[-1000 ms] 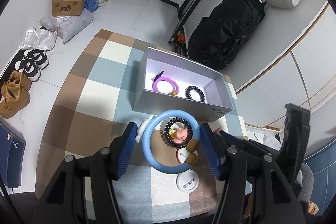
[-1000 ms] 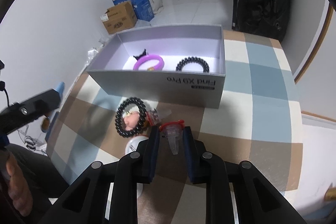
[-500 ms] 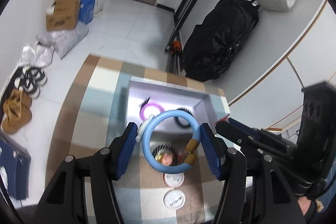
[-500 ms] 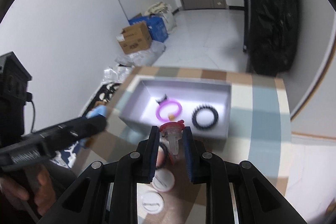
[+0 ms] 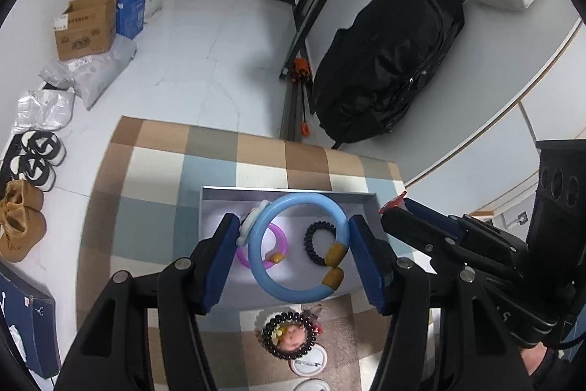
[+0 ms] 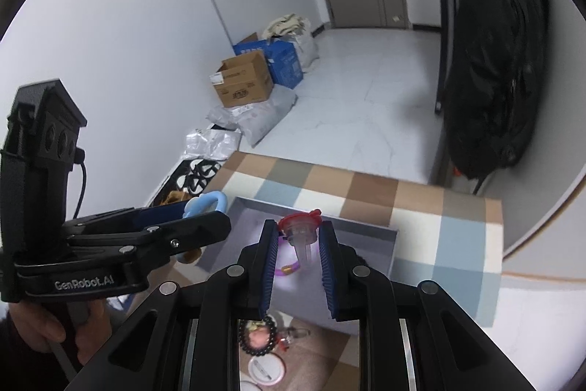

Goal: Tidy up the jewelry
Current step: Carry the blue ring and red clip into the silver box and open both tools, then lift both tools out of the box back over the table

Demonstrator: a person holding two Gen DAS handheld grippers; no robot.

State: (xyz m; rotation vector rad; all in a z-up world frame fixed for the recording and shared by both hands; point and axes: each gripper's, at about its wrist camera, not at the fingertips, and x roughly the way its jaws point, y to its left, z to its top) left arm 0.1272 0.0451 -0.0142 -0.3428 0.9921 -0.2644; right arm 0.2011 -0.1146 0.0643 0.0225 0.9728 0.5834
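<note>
Task approx. half done: a purple bangle (image 5: pixel 262 246) and black coil hair tie (image 5: pixel 319 242) already lie in the grey box (image 5: pixel 289 191). Left gripper (image 5: pixel 293 242) clamps a blue bangle (image 5: pixel 298 246) above the box; right gripper (image 6: pixel 297 253) pinches a small clear charm w/ red top (image 6: pixel 301 231) over it too. Left on the table – a black bead bracelet (image 5: pixel 289 336) and white round badges (image 5: pixel 309 363). Surface: checked tan, blue and cream cloth (image 5: pixel 154 204). Room: white tile floor, cardboard boxes (image 5: pixel 86 26), shoes (image 5: pixel 34 158), a black bag (image 5: pixel 388 68).

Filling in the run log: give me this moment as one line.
left: holds blue bangle over box | right: holds red-capped charm over box | in box: purple bangle, black coil tie
</note>
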